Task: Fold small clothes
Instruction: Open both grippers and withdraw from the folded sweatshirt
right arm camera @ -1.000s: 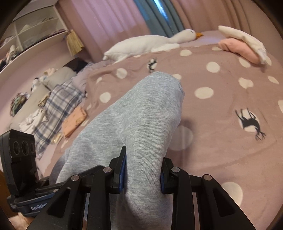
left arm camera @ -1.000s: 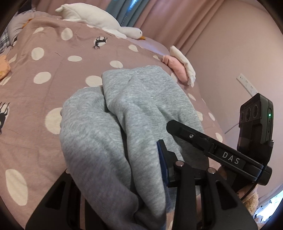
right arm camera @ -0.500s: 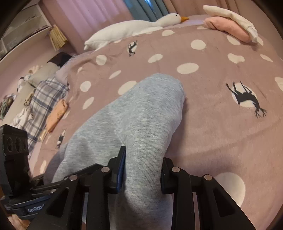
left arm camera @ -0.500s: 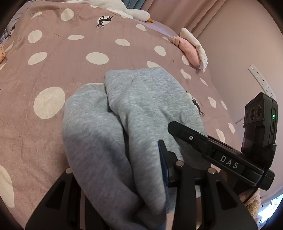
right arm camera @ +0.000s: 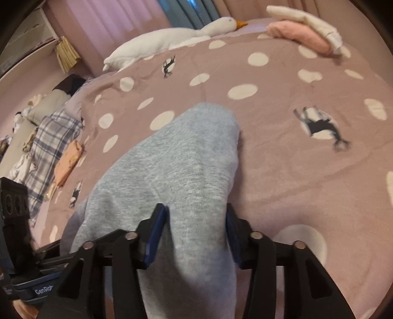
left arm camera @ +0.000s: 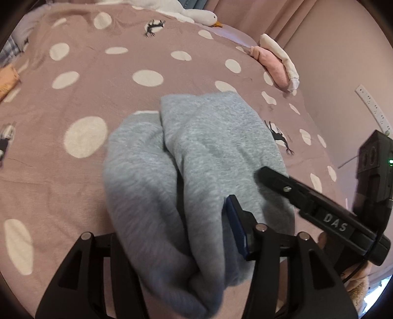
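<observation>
Both tools, left (left arm camera: 181,247) and right (right arm camera: 194,233), apparently clamp the bunched grey garment (left arm camera: 196,157).

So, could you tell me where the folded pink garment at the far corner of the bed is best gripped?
Grip the pink garment at its rounded folded edge facing the polka-dot bedspread, coming in low from the bed's middle. The cream garment lies on top, so a top-down grasp would likely catch both.

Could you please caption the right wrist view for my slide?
Right tool shut on grey garment above the dotted pink bedspread.
</observation>
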The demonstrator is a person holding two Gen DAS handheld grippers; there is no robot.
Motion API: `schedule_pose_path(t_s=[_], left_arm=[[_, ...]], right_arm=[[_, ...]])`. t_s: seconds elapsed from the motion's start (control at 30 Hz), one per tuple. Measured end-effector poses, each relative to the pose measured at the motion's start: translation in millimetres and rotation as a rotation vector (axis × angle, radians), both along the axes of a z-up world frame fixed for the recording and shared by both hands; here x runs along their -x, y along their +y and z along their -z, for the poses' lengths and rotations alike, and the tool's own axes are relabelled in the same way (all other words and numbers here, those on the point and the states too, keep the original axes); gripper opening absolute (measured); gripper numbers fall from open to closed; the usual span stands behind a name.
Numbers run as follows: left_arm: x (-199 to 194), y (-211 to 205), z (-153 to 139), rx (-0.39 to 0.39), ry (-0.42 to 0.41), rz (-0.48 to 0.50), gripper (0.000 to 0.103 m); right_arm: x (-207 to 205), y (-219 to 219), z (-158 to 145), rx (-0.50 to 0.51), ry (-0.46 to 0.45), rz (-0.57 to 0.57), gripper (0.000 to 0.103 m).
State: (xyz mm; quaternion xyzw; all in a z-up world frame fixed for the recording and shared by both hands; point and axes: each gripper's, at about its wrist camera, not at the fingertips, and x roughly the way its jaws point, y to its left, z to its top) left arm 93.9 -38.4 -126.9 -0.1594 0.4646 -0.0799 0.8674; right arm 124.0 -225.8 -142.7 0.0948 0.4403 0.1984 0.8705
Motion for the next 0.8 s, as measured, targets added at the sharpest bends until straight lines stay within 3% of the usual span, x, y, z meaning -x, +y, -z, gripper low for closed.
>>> schedule_pose_path(t_s=[0.17,0.33,0.43,0.57,0.8], left_arm=[[16.9,8.9,-24.7,-0.017,-0.063,-0.017,0.072],[37.1,16.6,-55.1,-0.056,-0.169,-0.049,0.082],[52.3,19.4,-74.4,-0.088,-0.255,-0.071,0.084],[67.0,20.8,-89.7,-0.096,-0.304,-0.086,0.102],[77.6,19.3,-88.4,-0.093,-0.298,-0.075,0.103]], right_arm=[[16.6,-11.1,-23.4,0.003,-0.083,0.038,0.075],[37.1,-19.3,-50.1,-0.041,-0.181,0.05,0.094],[49.1,-21.1,-63.6,-0.036,-0.24,0.058,0.095],[62.1,-20.8,-77.4,-0.008,-0.302,0.078,0.099],[73.8,-20.9,-79.9,0.014,-0.325,0.101,0.101]])
